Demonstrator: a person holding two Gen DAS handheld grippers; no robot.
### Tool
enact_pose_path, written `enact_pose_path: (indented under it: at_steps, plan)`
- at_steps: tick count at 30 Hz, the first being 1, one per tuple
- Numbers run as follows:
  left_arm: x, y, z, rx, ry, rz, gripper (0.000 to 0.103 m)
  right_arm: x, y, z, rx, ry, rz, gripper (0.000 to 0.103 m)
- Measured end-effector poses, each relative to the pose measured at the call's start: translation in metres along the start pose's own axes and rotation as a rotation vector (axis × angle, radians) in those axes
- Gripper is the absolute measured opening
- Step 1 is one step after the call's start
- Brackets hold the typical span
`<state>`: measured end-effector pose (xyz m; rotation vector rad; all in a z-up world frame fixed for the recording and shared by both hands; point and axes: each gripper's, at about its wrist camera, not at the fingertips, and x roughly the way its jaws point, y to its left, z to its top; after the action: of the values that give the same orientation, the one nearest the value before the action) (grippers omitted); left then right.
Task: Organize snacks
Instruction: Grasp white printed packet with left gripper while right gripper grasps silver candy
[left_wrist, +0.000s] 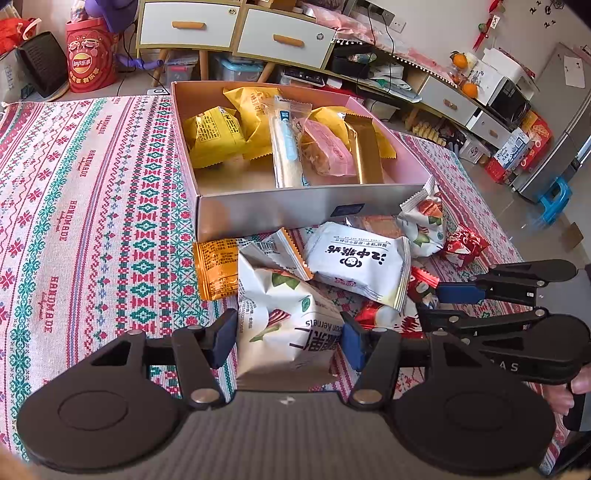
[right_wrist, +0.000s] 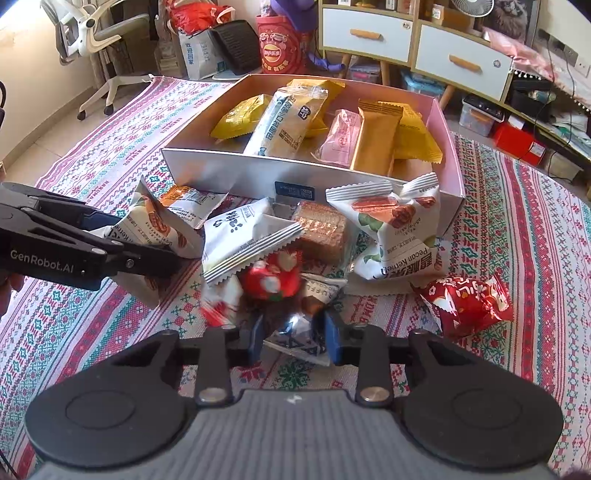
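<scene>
Our left tongs (left_wrist: 288, 341) grip the pecan bag (left_wrist: 284, 325), its long axis toward twelve o'clock, our right tongs (right_wrist: 293, 341) pinch a small silvery candy (right_wrist: 299, 332), and the box (left_wrist: 295, 210) waits beyond at twelve.

- A lived-in home, likely a living room: white drawer cabinet (left_wrist: 236, 33) on wooden legs, with clutter stored beneath.
- Fridge (left_wrist: 565, 122) and microwave (left_wrist: 511, 98) along the wall.
- Office chair (right_wrist: 92, 40), woven "handmade" tablecloth (left_wrist: 92, 192).
</scene>
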<state>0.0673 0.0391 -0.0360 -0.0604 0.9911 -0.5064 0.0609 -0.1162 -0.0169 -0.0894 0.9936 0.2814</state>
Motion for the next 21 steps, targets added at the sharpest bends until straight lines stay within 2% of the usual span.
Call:
enact_pose_path:
  at_steps: [21]
  plan:
    - [-0.020, -0.009, 0.004, 0.027, -0.005, 0.004, 0.064, -0.012, 0.001, 0.004, 0.016, 0.026, -0.013, 0.024]
